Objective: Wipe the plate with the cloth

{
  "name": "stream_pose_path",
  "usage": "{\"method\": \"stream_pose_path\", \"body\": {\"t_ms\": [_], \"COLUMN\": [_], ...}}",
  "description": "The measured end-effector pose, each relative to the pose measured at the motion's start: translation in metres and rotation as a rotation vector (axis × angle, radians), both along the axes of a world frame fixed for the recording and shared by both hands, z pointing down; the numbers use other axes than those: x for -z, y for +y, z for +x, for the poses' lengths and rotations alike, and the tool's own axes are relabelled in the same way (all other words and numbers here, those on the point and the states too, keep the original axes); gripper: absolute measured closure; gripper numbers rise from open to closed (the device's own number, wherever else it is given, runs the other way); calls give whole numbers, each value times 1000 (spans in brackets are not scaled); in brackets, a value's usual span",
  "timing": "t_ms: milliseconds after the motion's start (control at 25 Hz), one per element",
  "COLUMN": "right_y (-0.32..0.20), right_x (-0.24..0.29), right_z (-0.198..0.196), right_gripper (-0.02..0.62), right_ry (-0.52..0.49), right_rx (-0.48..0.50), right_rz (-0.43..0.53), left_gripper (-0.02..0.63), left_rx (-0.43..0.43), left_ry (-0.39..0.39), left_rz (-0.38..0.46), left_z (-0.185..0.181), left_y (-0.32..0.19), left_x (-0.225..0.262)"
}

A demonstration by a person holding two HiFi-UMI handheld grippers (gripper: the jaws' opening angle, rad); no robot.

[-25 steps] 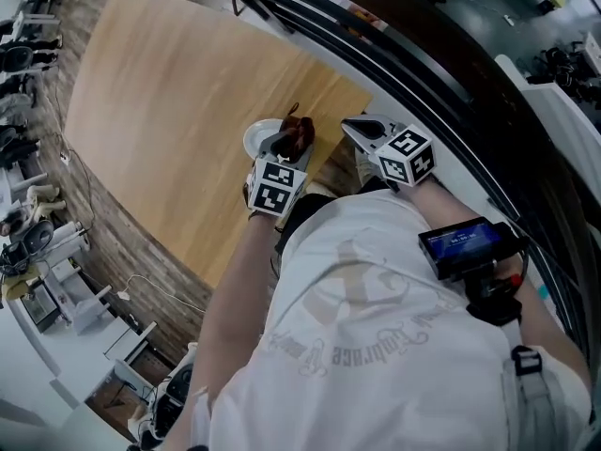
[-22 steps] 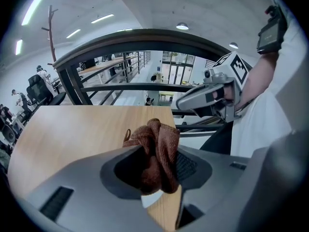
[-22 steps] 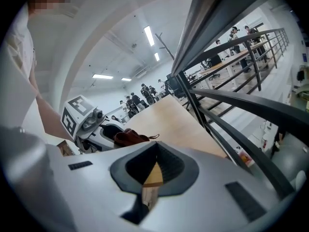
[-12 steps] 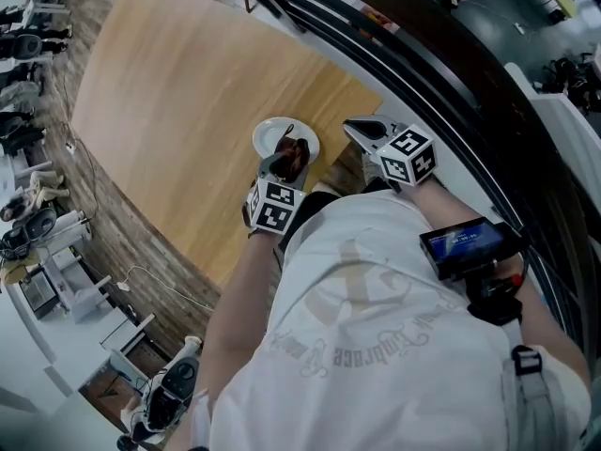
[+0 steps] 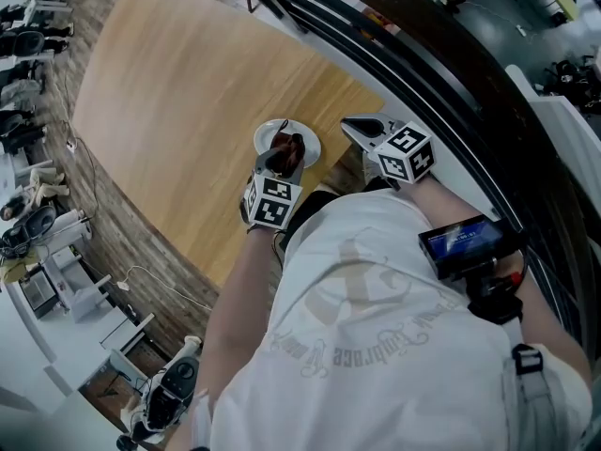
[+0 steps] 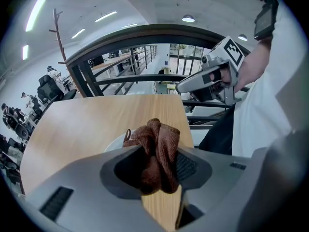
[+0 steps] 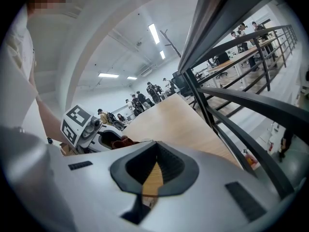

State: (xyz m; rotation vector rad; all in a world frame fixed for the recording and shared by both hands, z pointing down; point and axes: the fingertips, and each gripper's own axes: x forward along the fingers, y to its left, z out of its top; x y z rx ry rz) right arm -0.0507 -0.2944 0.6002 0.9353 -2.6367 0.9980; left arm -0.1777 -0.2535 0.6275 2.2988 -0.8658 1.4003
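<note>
The head view looks steeply down from above the person (image 5: 376,327) onto the table (image 5: 188,92), with the left gripper (image 5: 282,153) and right gripper (image 5: 362,128) at the table's near edge. The left gripper view sits low over that edge, facing across the table toward the railing (image 6: 159,28), with the cloth (image 6: 157,151) close before its lens. The right gripper view sits off the table's near corner, facing along the table's railing side. All three views share the table. Each gripper view also catches the other gripper.

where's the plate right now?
Head view: the plate sits on the wooden table near the person's corner, directly under the brown cloth clamped in the left tongs; the right tongs hover just to its right.
</note>
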Motion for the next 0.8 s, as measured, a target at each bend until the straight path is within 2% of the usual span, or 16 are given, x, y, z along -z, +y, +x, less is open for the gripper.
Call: {"method": "stream_pose_path", "body": {"t_ms": [400,520,800], "right_y": [7,3,3], "right_x": [-5,-6,-7], "right_z": [19,14,18], "right_gripper": [581,581,581], "right_ry": [24,17,24], "right_rx": [-52,-55,-62], "right_rz": [-12,-9,-16], "left_gripper": [436,436,436], "left_rx": [-51,-60,-97], "left_ry": [18,-3,-74], "left_rz": [54,69,44], "left_z": [23,17,9], "left_y": [-37,-53,-48], "left_x": [-5,-6,-14]}}
